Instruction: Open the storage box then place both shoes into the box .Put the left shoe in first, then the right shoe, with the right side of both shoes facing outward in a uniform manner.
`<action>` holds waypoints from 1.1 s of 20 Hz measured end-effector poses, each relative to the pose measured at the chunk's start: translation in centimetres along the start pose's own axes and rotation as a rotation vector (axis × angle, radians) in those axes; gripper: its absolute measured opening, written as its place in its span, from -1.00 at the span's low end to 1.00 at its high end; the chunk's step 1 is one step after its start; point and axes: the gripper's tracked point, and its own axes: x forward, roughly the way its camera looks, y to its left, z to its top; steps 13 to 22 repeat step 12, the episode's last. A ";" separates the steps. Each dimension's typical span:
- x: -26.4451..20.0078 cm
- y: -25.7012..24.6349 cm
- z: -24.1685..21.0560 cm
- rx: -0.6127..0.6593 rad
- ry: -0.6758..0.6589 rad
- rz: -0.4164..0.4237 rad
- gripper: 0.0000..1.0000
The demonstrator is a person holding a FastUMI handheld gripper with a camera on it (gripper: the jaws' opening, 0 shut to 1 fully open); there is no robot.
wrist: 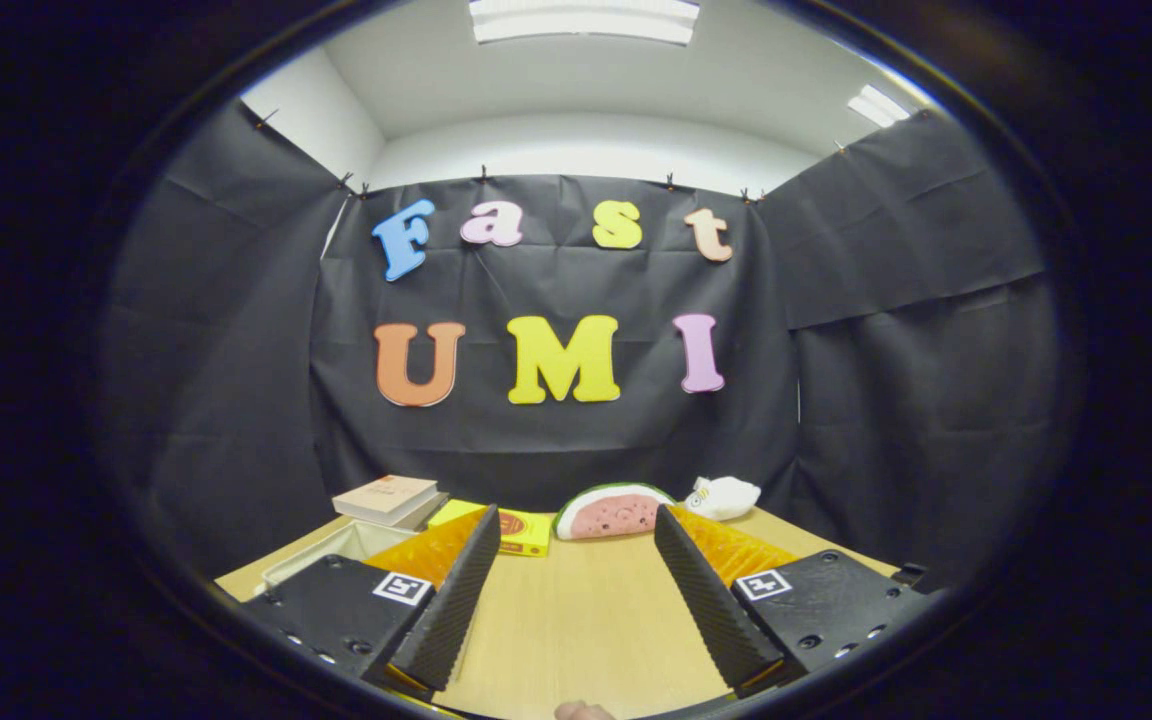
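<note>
Hovering over bare table point(576, 620), tongs point(571, 545) spread wide, nothing between, watermelon toy point(614, 513) beyond.

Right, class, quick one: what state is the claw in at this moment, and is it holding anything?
Claw: open, fingers spread apart above the bare wooden table, holding nothing.
</note>
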 end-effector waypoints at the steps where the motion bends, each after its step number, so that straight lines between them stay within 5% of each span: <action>1: -0.2 -0.5 -0.4 -0.009 0.004 -0.005 0.89; 9: 0.0 -4.4 -4.9 -0.035 0.074 -0.052 0.89; 22: 0.2 -5.3 -4.3 -0.027 0.057 -0.061 0.89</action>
